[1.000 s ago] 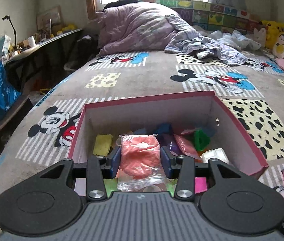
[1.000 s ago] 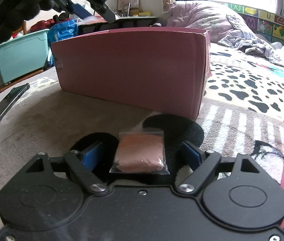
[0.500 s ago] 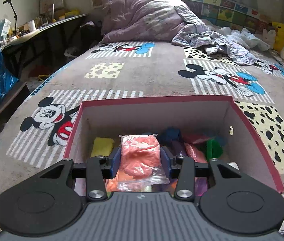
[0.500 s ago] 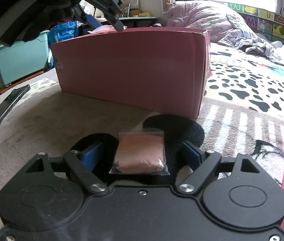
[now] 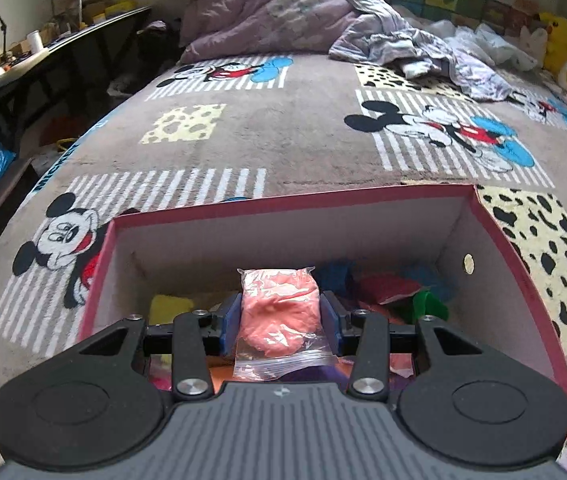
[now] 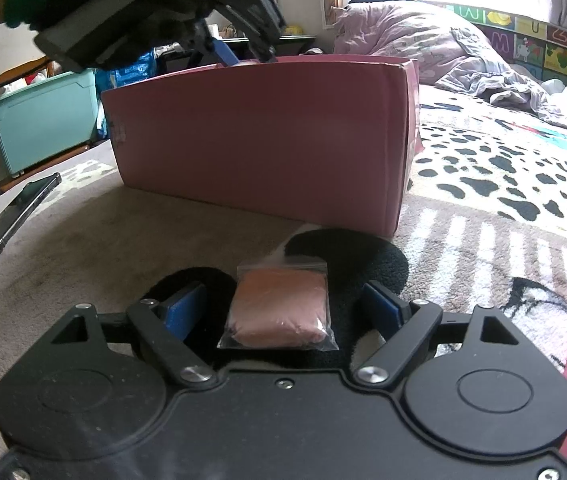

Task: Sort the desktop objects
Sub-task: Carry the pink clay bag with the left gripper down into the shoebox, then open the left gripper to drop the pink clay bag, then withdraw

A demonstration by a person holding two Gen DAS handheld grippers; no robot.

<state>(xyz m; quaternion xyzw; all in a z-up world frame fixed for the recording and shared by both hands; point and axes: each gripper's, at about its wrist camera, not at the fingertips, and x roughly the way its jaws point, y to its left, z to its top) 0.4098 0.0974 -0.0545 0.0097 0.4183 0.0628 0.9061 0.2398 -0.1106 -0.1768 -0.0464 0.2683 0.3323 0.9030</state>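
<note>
Holding colourful packets, pink box (image 5: 495, 236)

The pink box (image 6: 267, 140) looks like smooth, matt cardboard, white on the inside. Inside the box, the pink lump (image 5: 279, 312) is soft like dough, in a shiny clear plastic bag. In front of the box, the blanket (image 6: 83, 240) is fuzzy cloth. Left of the box, the phone (image 6: 11, 216) is glossy and dark.

Pink clay bag (image 5: 279, 312) hangs above the pink box (image 5: 499, 236); another bag (image 6: 279, 308) on blanket.
</note>
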